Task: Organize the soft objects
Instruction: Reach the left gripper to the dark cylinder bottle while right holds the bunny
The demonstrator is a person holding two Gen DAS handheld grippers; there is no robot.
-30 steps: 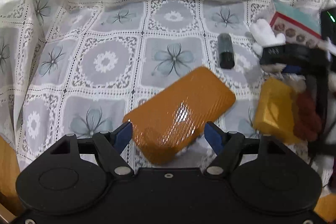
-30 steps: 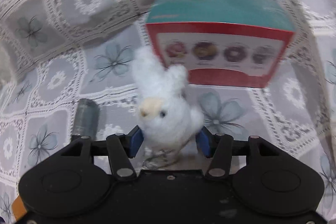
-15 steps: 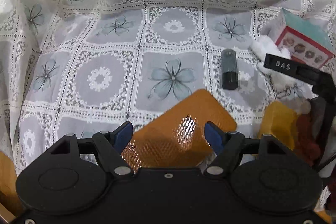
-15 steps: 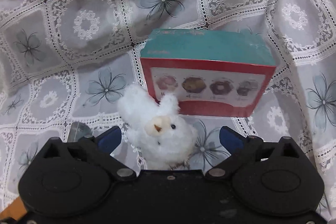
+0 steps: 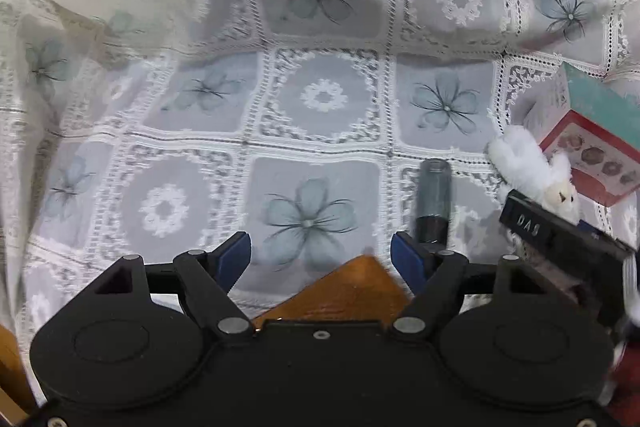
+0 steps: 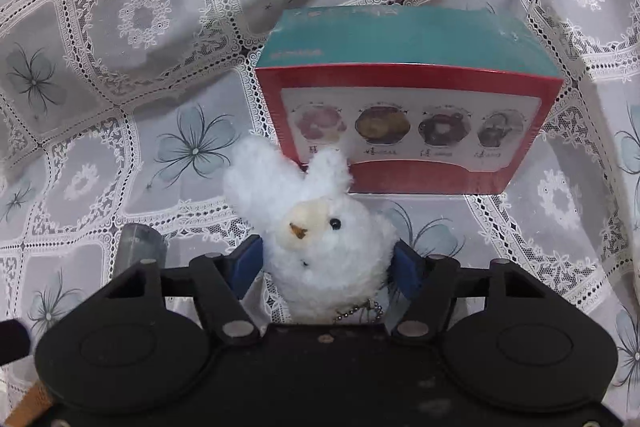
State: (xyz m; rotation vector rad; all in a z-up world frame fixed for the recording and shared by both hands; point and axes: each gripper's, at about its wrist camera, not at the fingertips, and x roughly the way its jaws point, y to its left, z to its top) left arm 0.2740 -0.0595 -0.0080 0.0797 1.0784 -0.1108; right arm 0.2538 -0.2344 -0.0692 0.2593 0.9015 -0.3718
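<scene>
Lace cloth (image 6: 132,75) with grey flower squares covers the whole surface. On it sits a white plush bunny (image 6: 320,243), upright, face to the camera, its ears just in front of a teal-and-red donut box (image 6: 408,107). The right gripper (image 6: 328,265) has just been closing, and its blue pads (image 6: 248,261) now sit against the bunny's sides, pinching it, with a bead chain hanging below the toy. A dark tube (image 6: 138,247) lies on the cloth to the left of that gripper.

From the left wrist view, the left gripper (image 5: 320,259) stands with jaws spread and nothing pressed between them; they have opened a touch wider. An orange pouch (image 5: 344,291) lies flat on the cloth below the fingers, only its corner showing past the gripper body, clear of both pads. The tube (image 5: 434,203) lies just beyond the right pad (image 5: 406,261). Farther right are the bunny (image 5: 528,171), the box (image 5: 592,147) behind it, and the right gripper's black finger (image 5: 560,235) reaching in beside the toy.
</scene>
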